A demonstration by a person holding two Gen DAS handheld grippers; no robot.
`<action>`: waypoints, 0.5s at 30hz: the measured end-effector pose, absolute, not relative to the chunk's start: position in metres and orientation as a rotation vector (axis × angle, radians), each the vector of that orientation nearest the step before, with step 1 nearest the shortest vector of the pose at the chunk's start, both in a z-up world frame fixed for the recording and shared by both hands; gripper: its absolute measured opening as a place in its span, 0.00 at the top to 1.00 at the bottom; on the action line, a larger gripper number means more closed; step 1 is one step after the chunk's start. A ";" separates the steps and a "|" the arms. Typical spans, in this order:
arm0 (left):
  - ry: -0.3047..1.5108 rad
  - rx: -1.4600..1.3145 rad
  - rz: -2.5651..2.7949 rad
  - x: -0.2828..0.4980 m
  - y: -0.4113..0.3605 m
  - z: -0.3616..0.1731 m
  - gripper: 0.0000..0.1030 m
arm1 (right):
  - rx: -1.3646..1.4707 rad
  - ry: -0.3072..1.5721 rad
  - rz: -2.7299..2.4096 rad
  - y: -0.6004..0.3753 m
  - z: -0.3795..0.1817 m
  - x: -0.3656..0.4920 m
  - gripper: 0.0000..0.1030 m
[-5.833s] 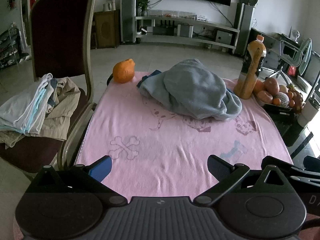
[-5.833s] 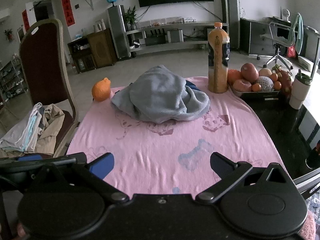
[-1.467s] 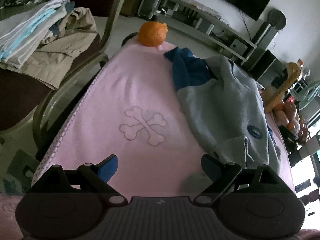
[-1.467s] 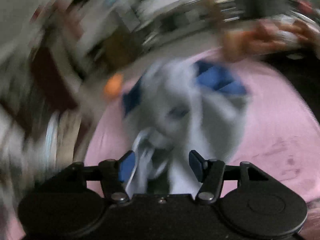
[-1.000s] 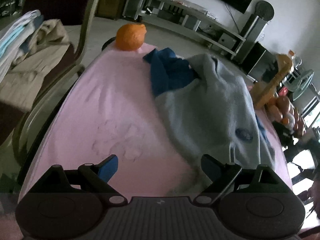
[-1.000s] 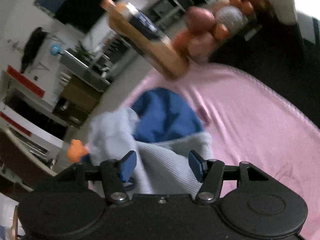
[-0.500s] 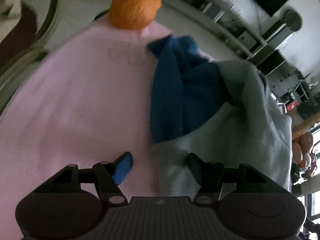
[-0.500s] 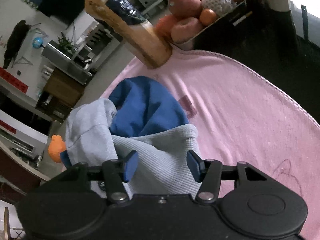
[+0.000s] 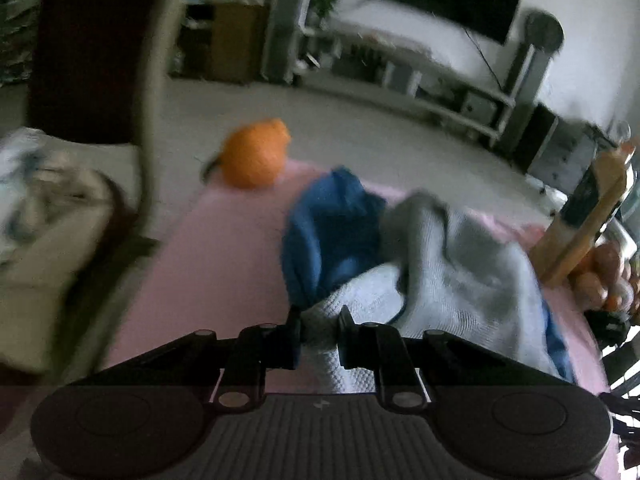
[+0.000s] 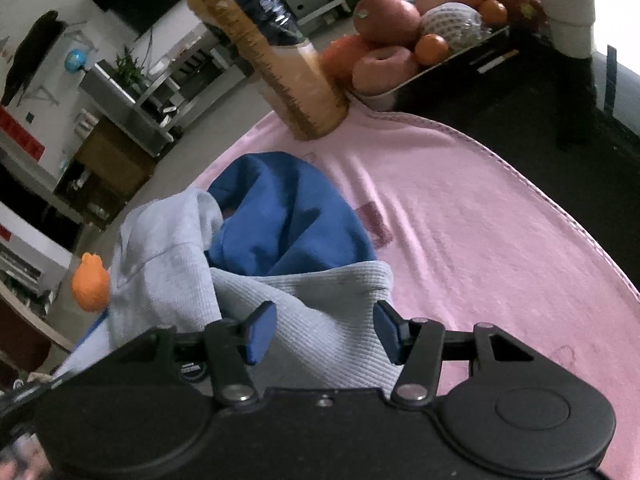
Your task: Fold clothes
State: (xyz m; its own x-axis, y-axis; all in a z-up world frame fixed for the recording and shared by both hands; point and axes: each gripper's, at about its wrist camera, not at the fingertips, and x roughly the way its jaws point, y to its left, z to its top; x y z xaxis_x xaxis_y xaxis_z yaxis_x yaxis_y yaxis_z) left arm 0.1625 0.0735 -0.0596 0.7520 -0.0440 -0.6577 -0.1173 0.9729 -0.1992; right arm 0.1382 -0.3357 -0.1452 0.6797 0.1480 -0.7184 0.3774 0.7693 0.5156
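Note:
A grey knit top with blue sleeves lies crumpled on the pink blanket. My left gripper is shut on the grey hem beside a blue sleeve. In the right wrist view the same top lies between the fingers of my right gripper, which is open around the grey hem, just below the other blue sleeve. The pink blanket spreads to the right of it.
An orange fruit sits at the blanket's far left corner. A juice bottle and a tray of fruit stand at the far right. A chair with stacked clothes is at the left. A white cup stands on the dark table.
My left gripper has closed on the grey hem and the view has swung up. My right gripper has stayed open around the hem, hardly moving.

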 end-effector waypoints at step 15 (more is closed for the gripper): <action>0.766 -0.139 0.109 0.104 0.093 -0.121 0.55 | 0.812 0.837 -0.156 -0.357 -0.156 0.119 0.47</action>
State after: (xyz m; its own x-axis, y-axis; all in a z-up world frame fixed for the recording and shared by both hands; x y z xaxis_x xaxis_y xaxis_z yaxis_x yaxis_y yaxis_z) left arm 0.1042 0.0925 -0.1206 0.7159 0.0472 -0.6966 -0.1486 0.9852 -0.0859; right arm 0.1187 -0.3575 -0.1559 0.6778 0.1798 -0.7129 0.4247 0.6958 0.5792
